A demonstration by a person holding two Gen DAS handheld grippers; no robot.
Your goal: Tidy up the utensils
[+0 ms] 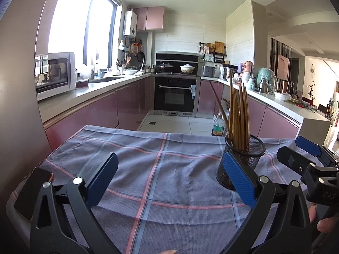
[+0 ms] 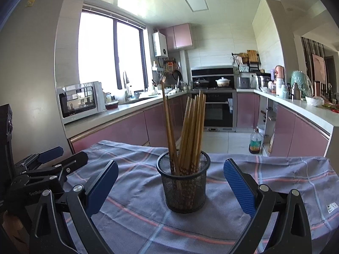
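Standing just ahead of the right gripper (image 2: 170, 187), a black wire-mesh cup (image 2: 184, 182) lines up with the gap between its blue-padded fingers (image 2: 240, 187), which are spread wide and touch nothing. Brown wooden chopsticks (image 2: 191, 131) stand bundled in the cup, leaning apart at the tips. The cup rests on a grey-blue plaid cloth with pink stripes (image 2: 135, 192), nearer the cloth's far edge than its near one. The left gripper (image 1: 169, 182) is likewise wide open and empty, with the cup just past its right finger. Beyond the cloth's far edge, pink kitchen cabinets (image 2: 118, 131) and a black oven (image 2: 218, 110) stand well apart.
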